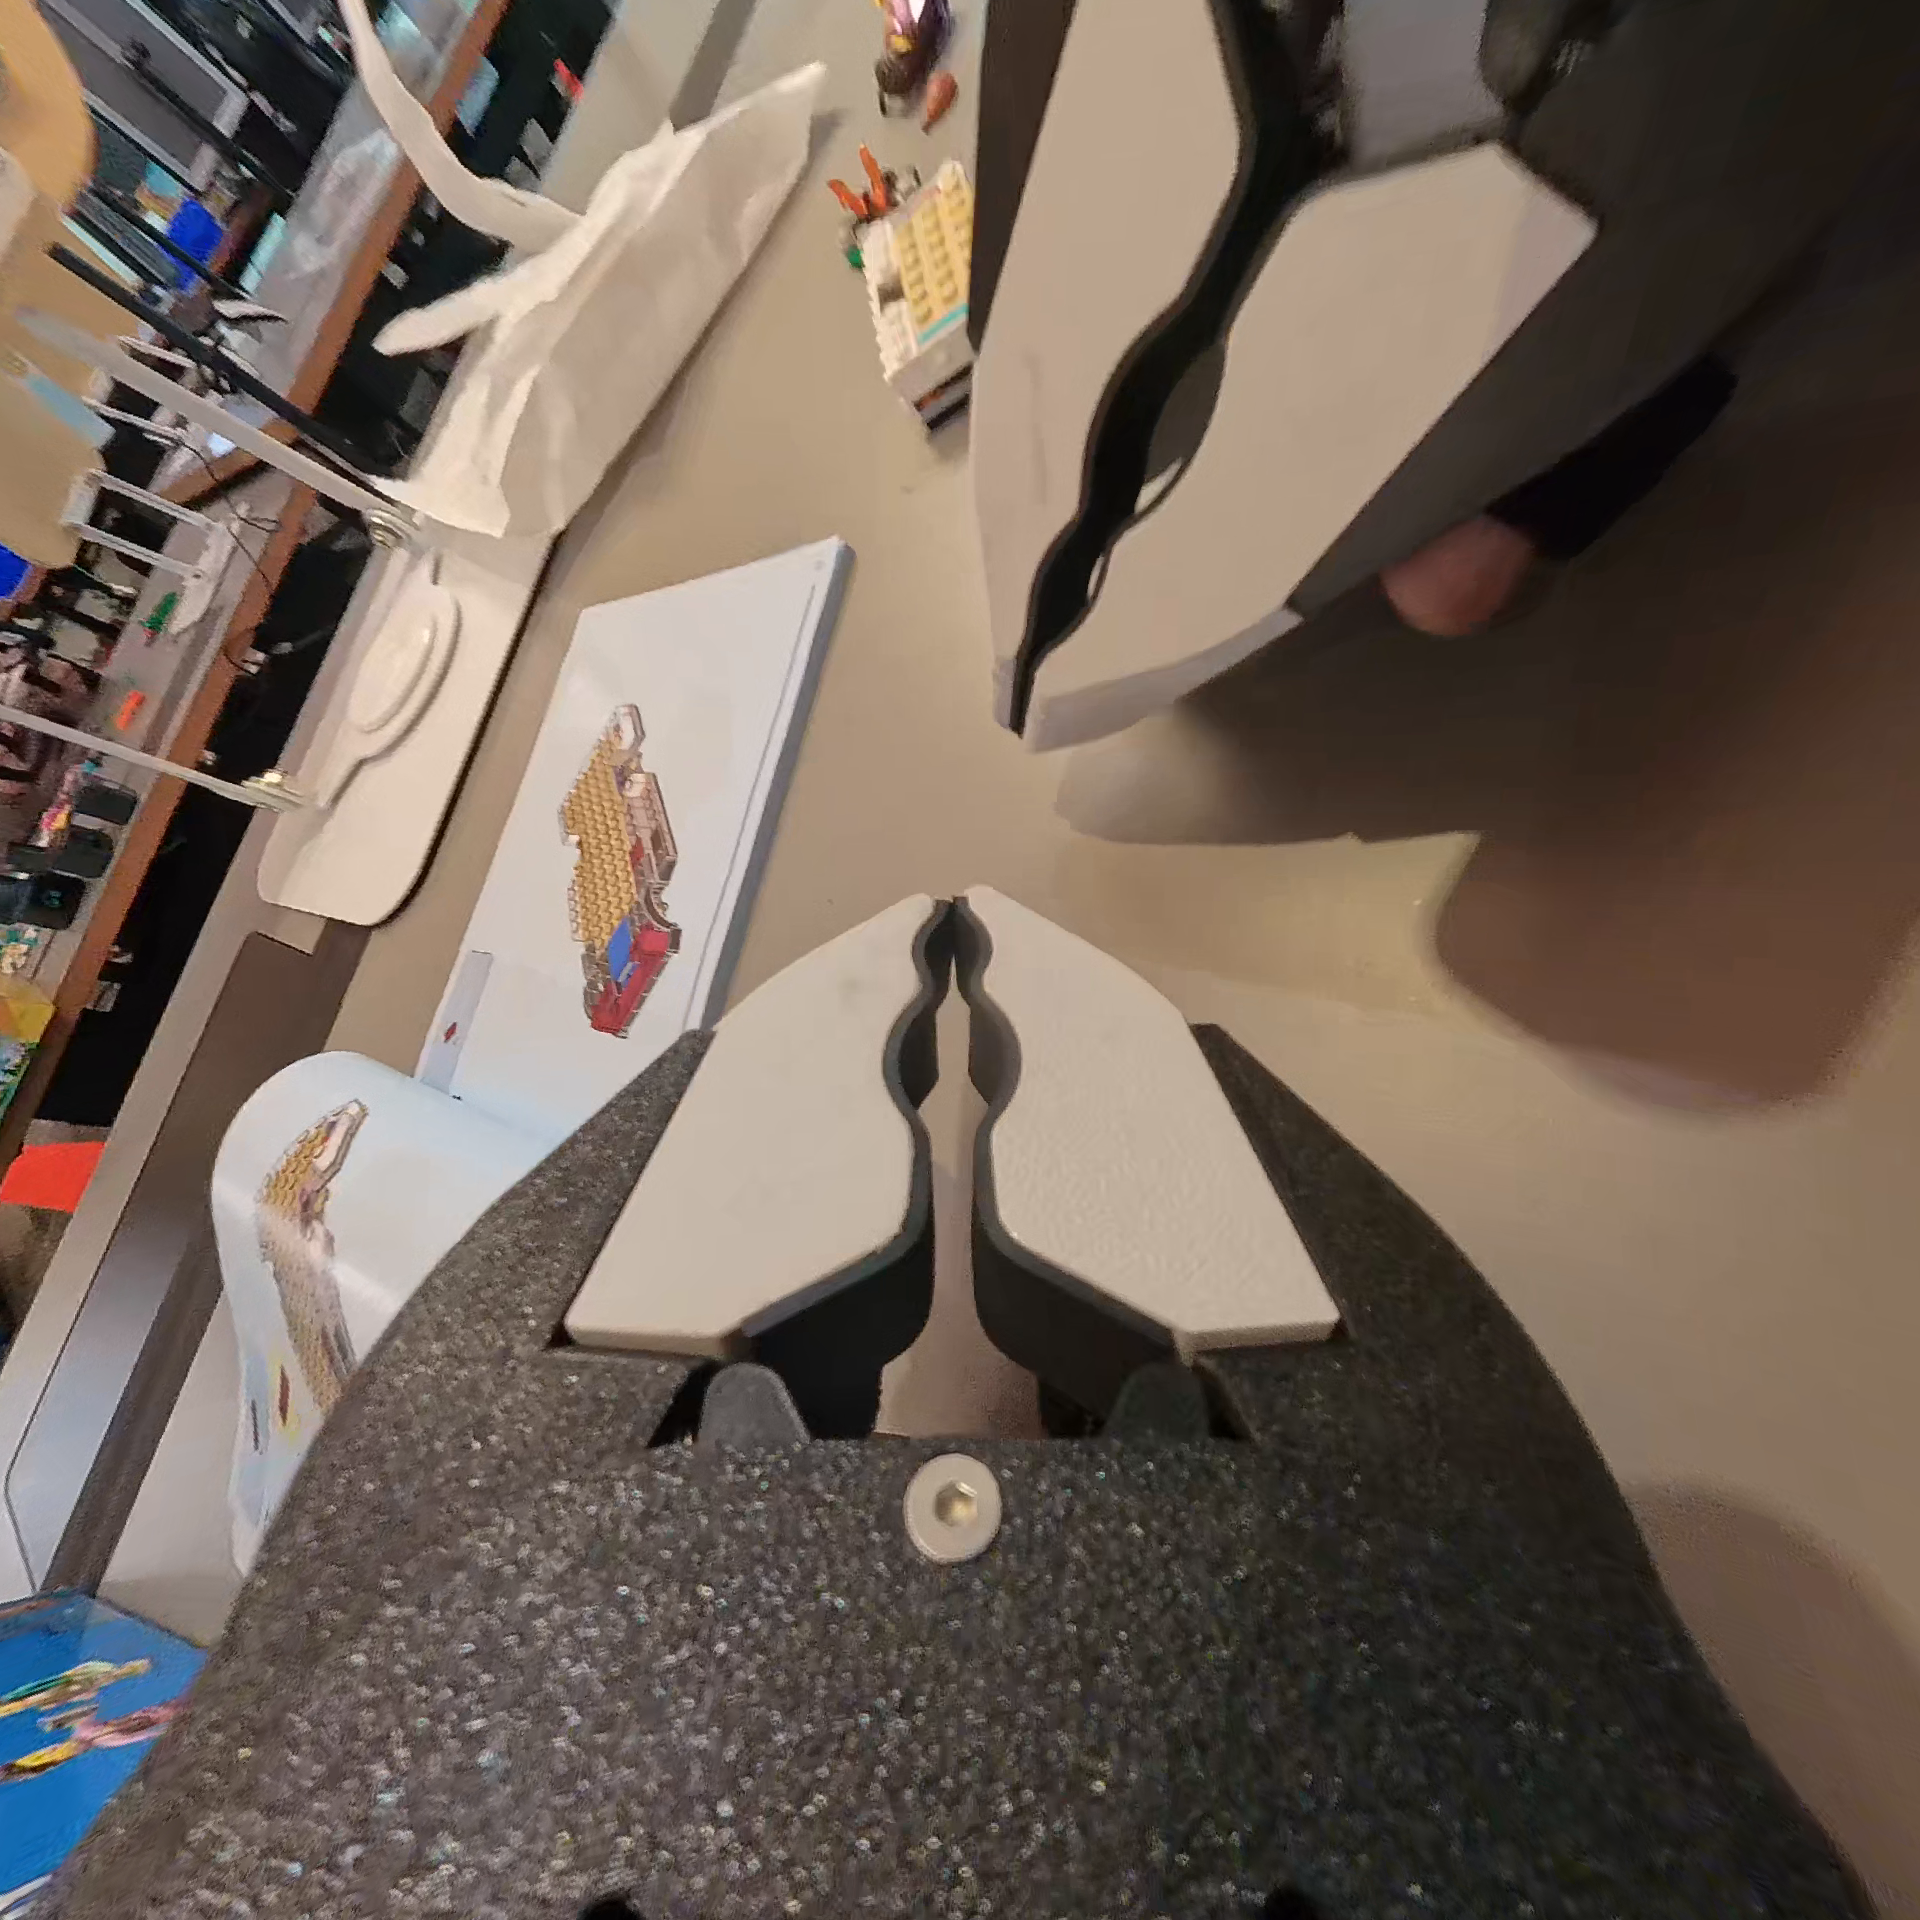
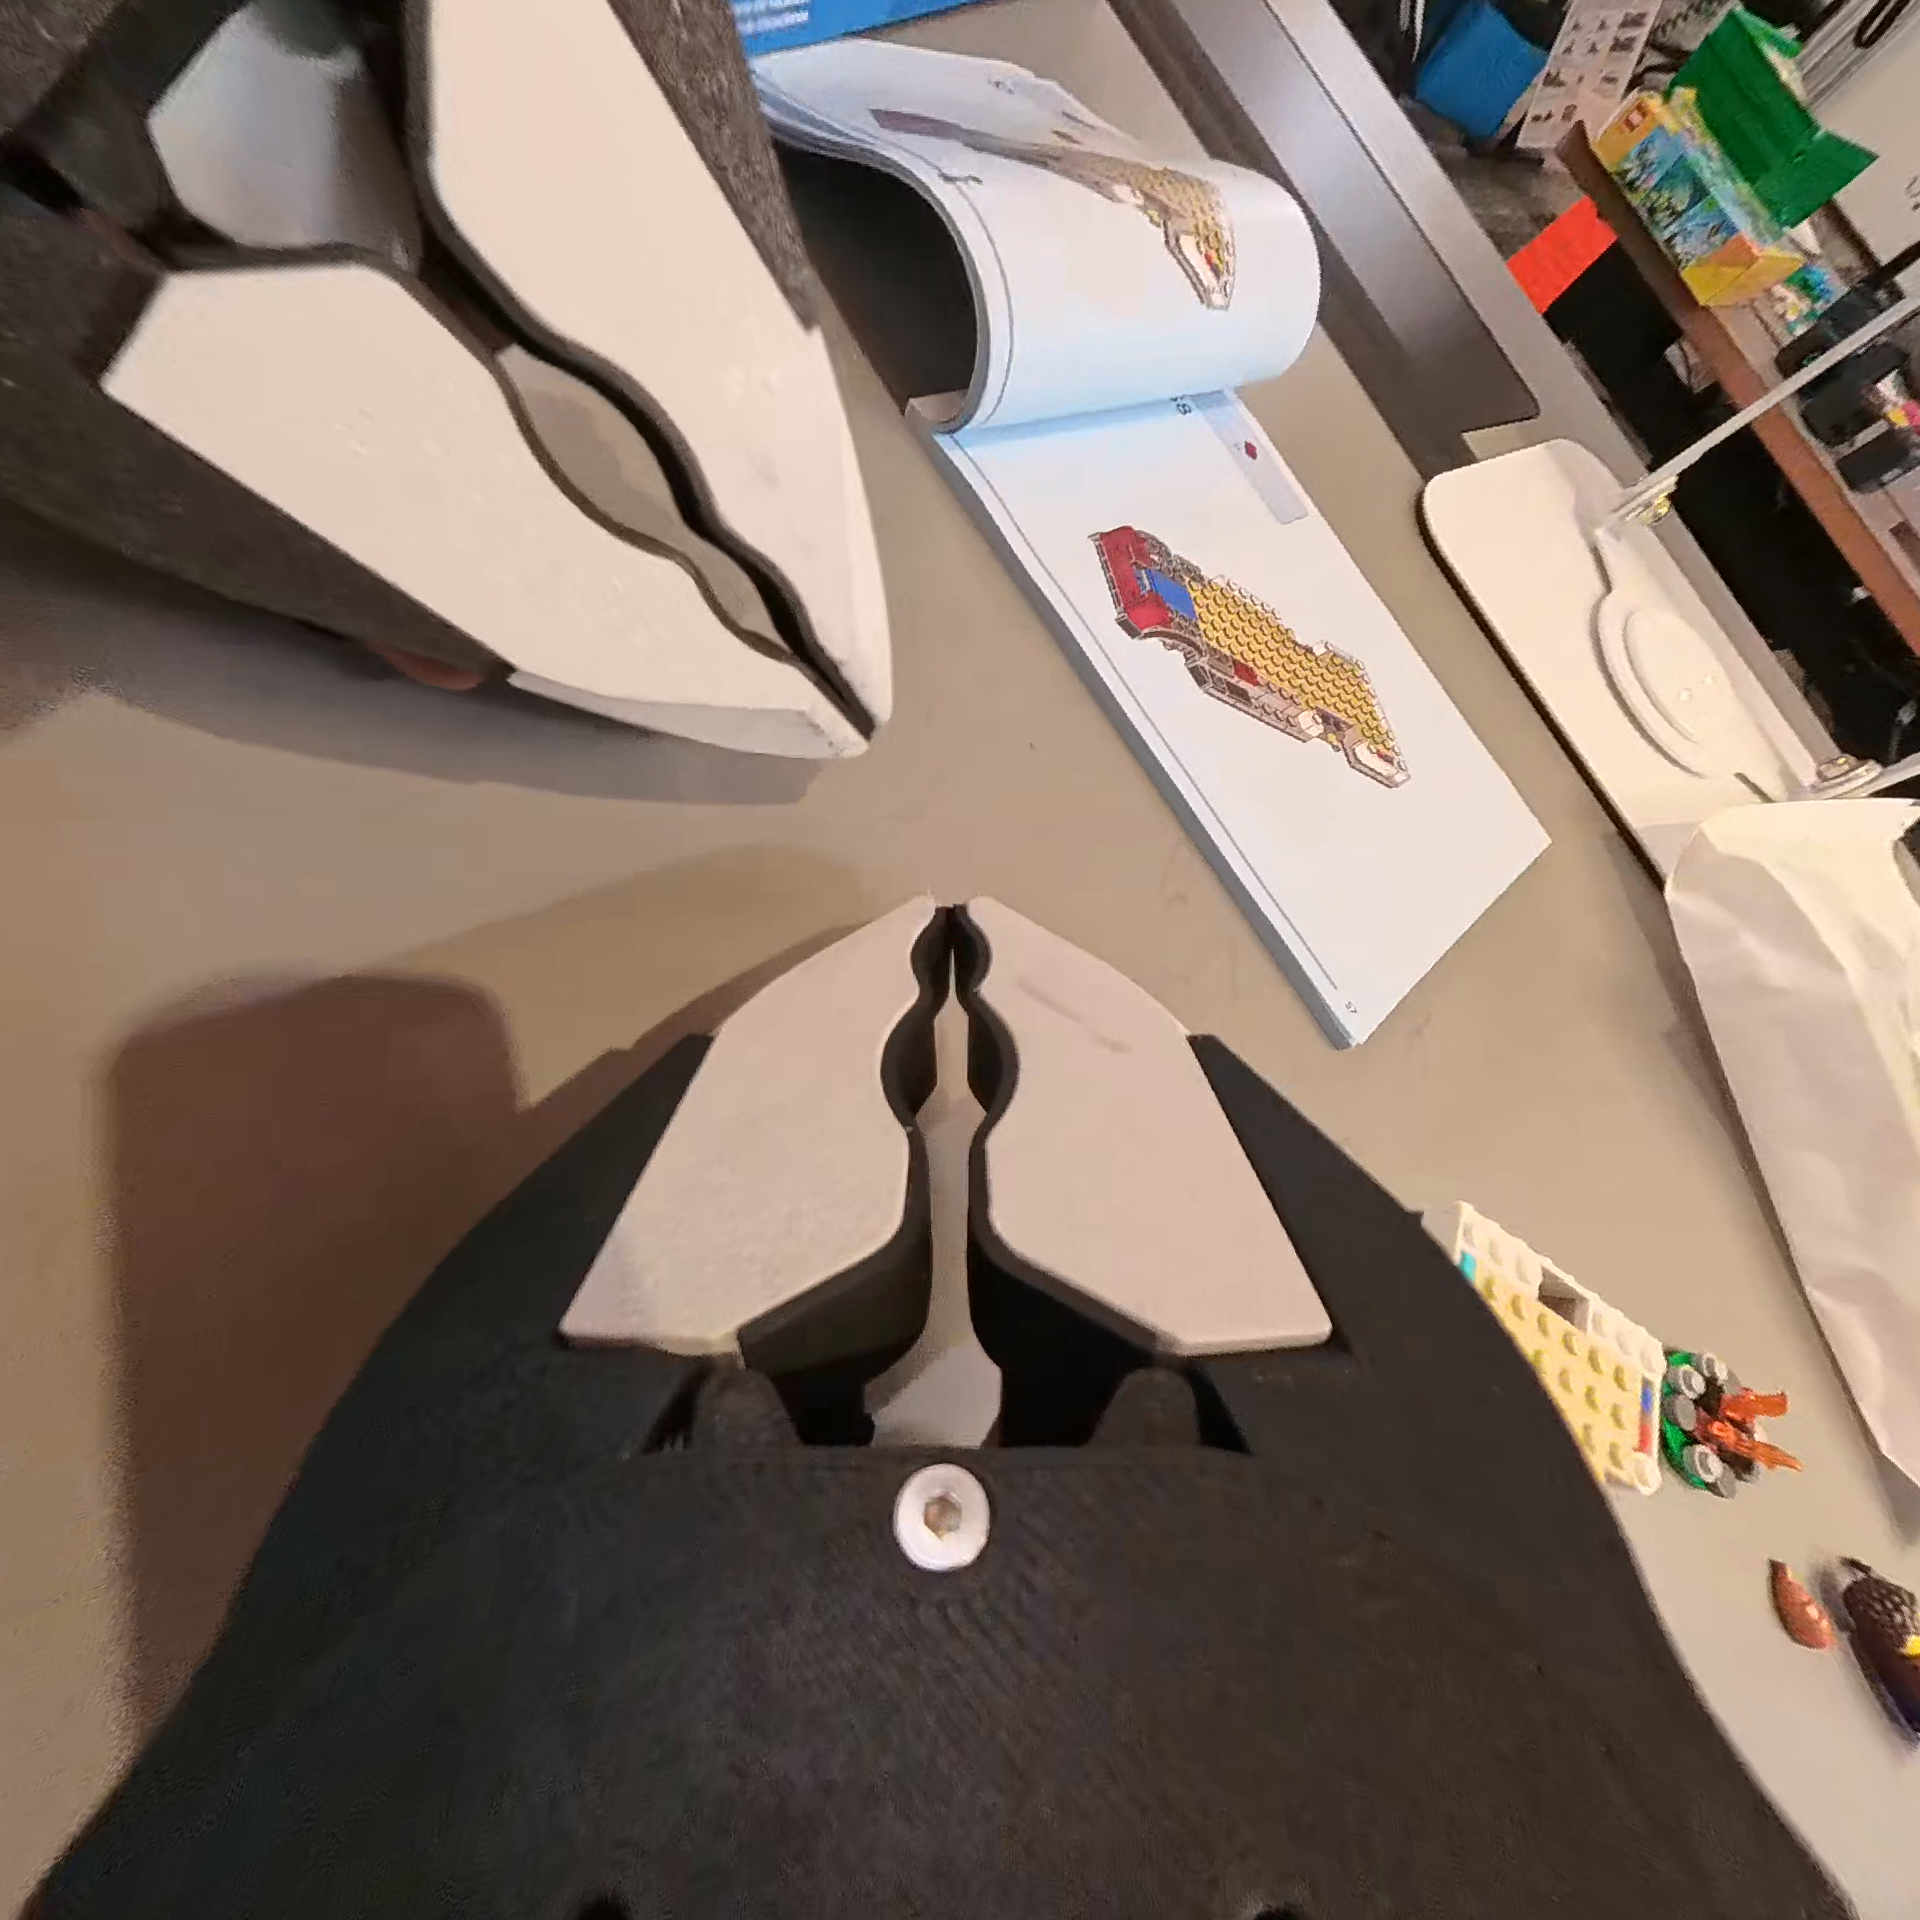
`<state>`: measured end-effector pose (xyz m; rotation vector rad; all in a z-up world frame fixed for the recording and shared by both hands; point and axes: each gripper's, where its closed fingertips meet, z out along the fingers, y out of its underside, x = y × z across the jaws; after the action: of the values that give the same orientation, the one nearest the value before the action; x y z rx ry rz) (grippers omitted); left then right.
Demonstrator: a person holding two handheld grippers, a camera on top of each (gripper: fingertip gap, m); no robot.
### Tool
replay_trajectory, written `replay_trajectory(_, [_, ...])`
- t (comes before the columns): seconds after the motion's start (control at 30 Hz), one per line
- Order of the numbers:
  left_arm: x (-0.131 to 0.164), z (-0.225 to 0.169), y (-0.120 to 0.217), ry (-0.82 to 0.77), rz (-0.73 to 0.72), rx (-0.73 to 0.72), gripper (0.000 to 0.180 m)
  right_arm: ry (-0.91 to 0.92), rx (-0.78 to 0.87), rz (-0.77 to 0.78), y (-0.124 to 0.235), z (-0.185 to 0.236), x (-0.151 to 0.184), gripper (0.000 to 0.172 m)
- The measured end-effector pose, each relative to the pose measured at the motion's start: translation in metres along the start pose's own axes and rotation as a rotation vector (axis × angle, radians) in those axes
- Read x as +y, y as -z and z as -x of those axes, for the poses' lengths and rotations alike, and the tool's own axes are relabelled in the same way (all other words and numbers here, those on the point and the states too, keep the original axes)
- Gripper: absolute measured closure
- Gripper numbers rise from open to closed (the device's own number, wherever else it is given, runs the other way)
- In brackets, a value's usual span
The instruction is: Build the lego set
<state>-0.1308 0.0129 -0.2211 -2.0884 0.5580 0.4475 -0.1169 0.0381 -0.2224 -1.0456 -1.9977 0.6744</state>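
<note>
- My left gripper [image 1: 953, 906] has its fingertips pressed together on nothing, over bare tabletop [image 1: 935, 665].
- My right gripper [image 2: 953, 914] is the same: tips meeting, nothing between them.
- The two point toward each other, tips near but apart; each cuts off the top corner of the other's view.
- A fingertip [image 1: 1455, 582] shows under my right gripper; the rest of that hand is hidden.
- The open booklet [image 2: 1299, 727] lies flat just beside my tips, long side running away from me, one page curled over.
- A small pale brick model [image 2: 1569, 1361] sits by my right gripper, loose pieces [image 2: 1725, 1434] beside it, too blurred to name.
- Crumpled white paper bag [image 1: 623, 312], white board [image 1: 384, 727], grey-beige table; cluttered shelves [image 2: 1766, 208] beyond, blurred.
</note>
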Motion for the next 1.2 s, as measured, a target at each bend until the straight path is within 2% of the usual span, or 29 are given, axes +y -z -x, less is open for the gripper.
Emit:
replay_trajectory(0.03, [0.003,-0.001,-0.002,-0.012,0.022,0.002,0.18,0.005,0.006,0.002,0.001,-0.001,0.001,0.172])
replay_trajectory(0.13, [0.006,-0.008,-0.005,-0.049,0.049,0.029,0.18,0.024,0.013,0.011,0.003,-0.001,0.005,0.172])
replay_trajectory(1.03, [0.012,0.003,-0.007,0.007,0.092,-0.016,0.18,0.019,0.005,0.039,0.003,0.0,0.011,0.172])
replay_trajectory(1.1, [0.013,0.006,-0.007,0.022,0.093,-0.028,0.176,0.02,0.006,0.039,0.003,0.0,0.011,0.172])
replay_trajectory(1.17, [0.008,0.012,-0.006,0.066,0.06,-0.032,0.156,0.023,0.008,0.039,0.003,0.0,0.011,0.172])
replay_trajectory(1.2, [0.002,0.017,-0.004,0.118,0.026,-0.032,0.152,0.026,0.01,0.04,0.002,-0.001,0.011,0.172])
